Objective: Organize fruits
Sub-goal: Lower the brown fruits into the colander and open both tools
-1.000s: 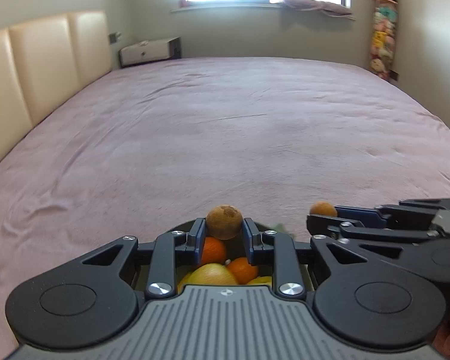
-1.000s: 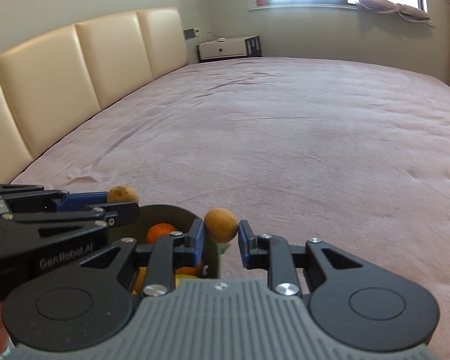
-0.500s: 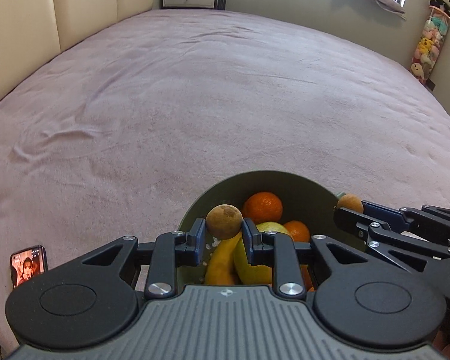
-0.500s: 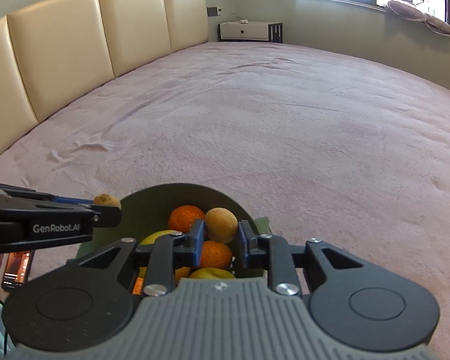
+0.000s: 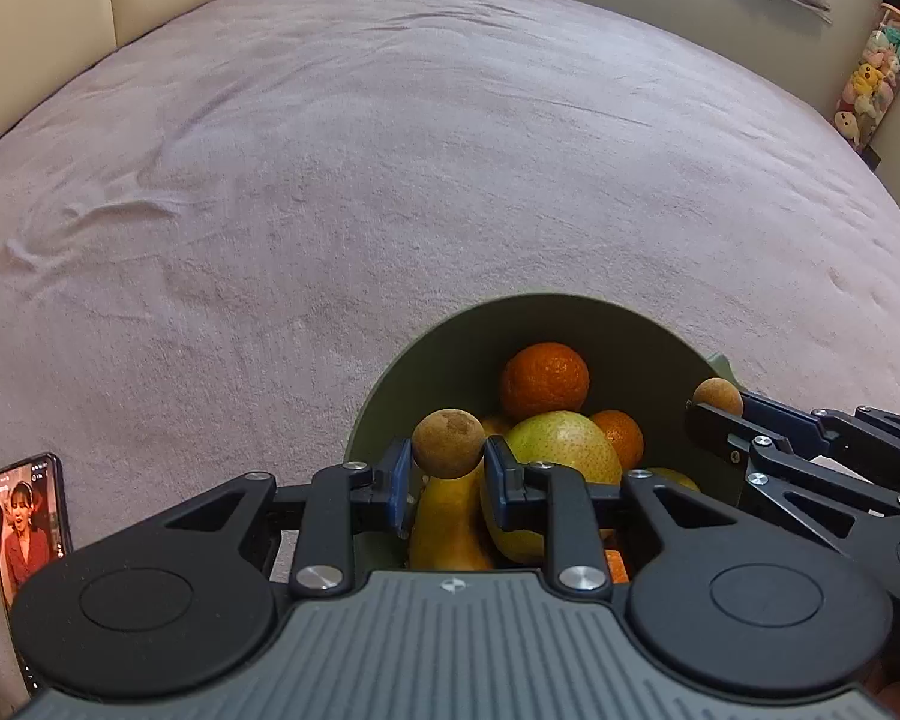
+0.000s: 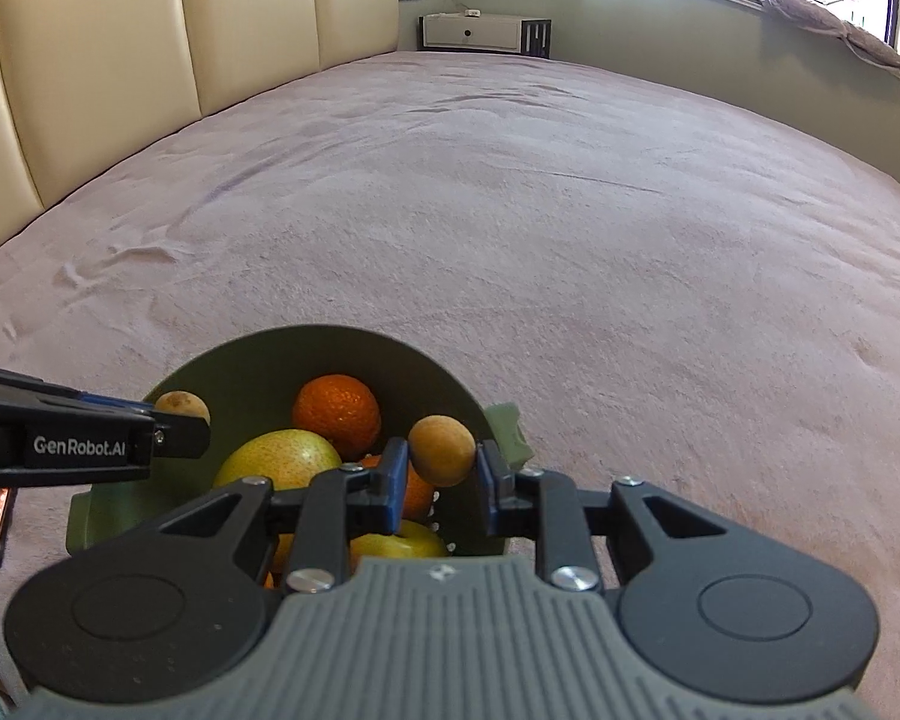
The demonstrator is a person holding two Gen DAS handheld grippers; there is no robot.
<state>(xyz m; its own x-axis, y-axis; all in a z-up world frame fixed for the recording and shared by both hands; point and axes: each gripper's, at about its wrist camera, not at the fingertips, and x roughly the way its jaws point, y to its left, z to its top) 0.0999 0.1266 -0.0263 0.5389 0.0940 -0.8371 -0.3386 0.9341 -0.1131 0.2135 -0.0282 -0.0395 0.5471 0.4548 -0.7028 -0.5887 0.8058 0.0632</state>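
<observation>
A dark green bowl (image 5: 570, 324) (image 6: 258, 366) sits on the bed and holds an orange (image 5: 544, 382) (image 6: 336, 417), a green-yellow pear (image 5: 561, 441) (image 6: 276, 462), a banana (image 5: 447, 525) and other fruit. My left gripper (image 5: 448, 471) is shut on a small brown round fruit (image 5: 448, 443) over the bowl's left side; this fruit also shows in the right wrist view (image 6: 181, 405). My right gripper (image 6: 442, 477) is shut on a similar tan round fruit (image 6: 441, 450) over the bowl's right side, also seen in the left wrist view (image 5: 717, 398).
The pinkish bedspread (image 5: 390, 180) stretches far ahead. A phone (image 5: 27, 519) with a lit screen lies left of the bowl. A cream headboard (image 6: 120, 60) runs along the left. A white nightstand (image 6: 471, 30) and plush toys (image 5: 876, 72) stand at the back.
Both grippers tilted down and moved over the bowl, each still holding its small fruit. The bowl's contents and the phone came into view.
</observation>
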